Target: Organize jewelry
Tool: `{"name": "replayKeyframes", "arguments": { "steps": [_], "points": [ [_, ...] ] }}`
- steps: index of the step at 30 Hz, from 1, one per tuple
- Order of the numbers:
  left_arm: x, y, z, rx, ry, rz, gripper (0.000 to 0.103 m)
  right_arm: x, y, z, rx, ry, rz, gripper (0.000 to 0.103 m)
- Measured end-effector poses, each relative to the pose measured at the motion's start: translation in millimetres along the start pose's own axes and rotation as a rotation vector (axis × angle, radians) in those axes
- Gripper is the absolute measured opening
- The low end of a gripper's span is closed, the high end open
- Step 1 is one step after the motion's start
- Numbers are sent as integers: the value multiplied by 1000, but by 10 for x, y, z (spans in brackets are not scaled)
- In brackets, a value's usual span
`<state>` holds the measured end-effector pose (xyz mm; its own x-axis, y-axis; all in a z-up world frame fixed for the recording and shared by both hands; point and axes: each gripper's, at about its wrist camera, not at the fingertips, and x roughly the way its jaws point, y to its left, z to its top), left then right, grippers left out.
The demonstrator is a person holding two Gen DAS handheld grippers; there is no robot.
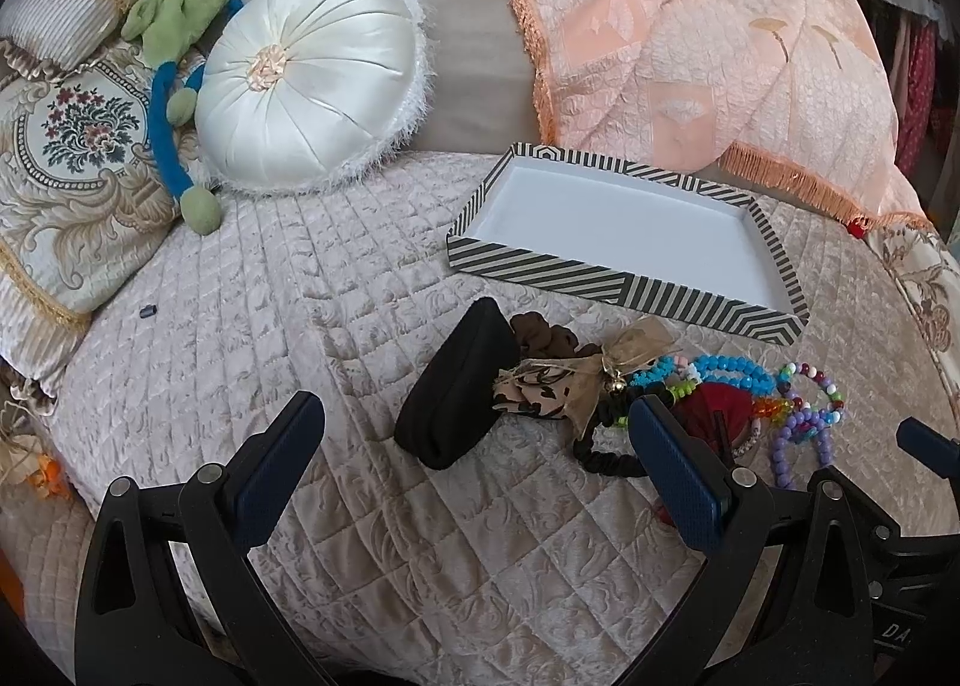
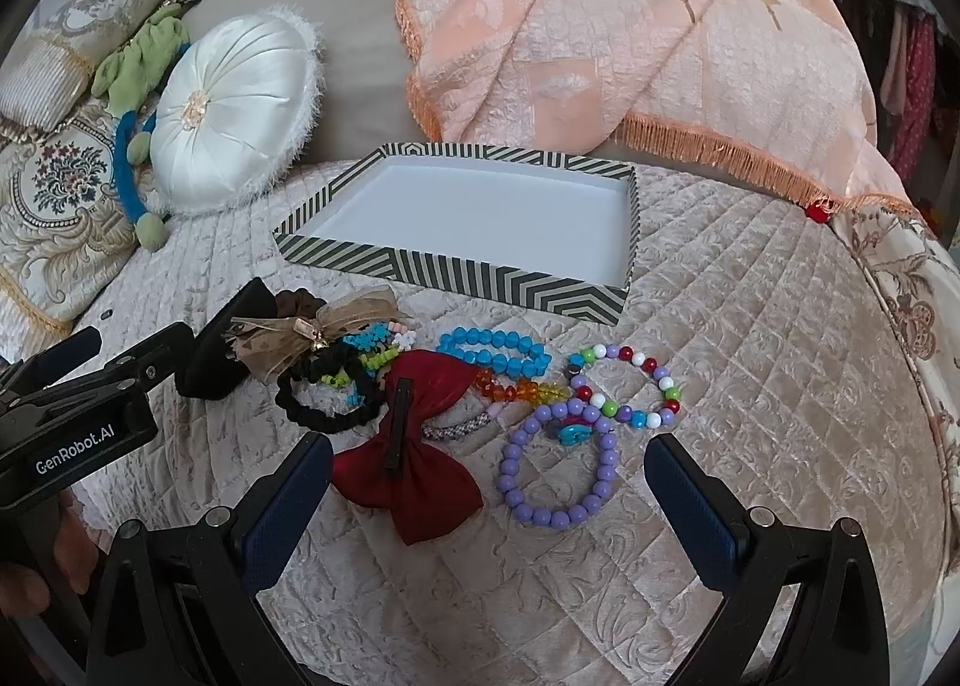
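Observation:
A striped shallow box (image 1: pixel 624 281) (image 2: pixel 456 269) with a white empty inside lies on the quilted bed. In front of it lies a pile of accessories: a black case (image 1: pixel 456 392) (image 2: pixel 216 350), a beige bow (image 1: pixel 576 374) (image 2: pixel 300 338), a black scrunchie (image 2: pixel 324 398), a red bow clip (image 2: pixel 414 446), a blue bead bracelet (image 2: pixel 498 353), a purple bead bracelet (image 2: pixel 558 470) and a multicolour bead bracelet (image 2: pixel 630 386). My left gripper (image 1: pixel 480 464) is open, just before the black case. My right gripper (image 2: pixel 489 500) is open, low over the red bow and purple bracelet.
A round white satin cushion (image 1: pixel 306 86) and a green and blue soft toy (image 1: pixel 174 62) lie at the back left by patterned pillows (image 1: pixel 72 158). A peach fringed blanket (image 1: pixel 720 50) lies behind the box. A small dark item (image 1: pixel 146 311) lies on the quilt.

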<state>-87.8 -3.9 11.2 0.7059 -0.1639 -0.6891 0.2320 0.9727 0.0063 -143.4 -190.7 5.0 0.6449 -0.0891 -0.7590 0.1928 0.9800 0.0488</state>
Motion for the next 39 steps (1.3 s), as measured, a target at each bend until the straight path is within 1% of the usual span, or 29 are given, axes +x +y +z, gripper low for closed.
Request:
{"name": "replayKeyframes", "arguments": {
  "steps": [22, 28, 33, 38, 39],
  "points": [
    [97, 50, 18, -2, 45, -21, 102, 77, -31, -28, -14, 23, 20, 103],
    [172, 271, 71, -71, 76, -43, 102, 92, -127, -64, -11, 32, 25, 103],
    [246, 440, 102, -140, 100, -57, 102, 136, -334, -84, 17, 48, 32, 103],
    [292, 396, 102, -125, 114, -71, 102, 158, -462, -83, 31, 49, 63, 103],
    [299, 393, 110, -125, 115, -68, 102, 158, -476, -88, 33, 48, 75, 100]
  ]
}}
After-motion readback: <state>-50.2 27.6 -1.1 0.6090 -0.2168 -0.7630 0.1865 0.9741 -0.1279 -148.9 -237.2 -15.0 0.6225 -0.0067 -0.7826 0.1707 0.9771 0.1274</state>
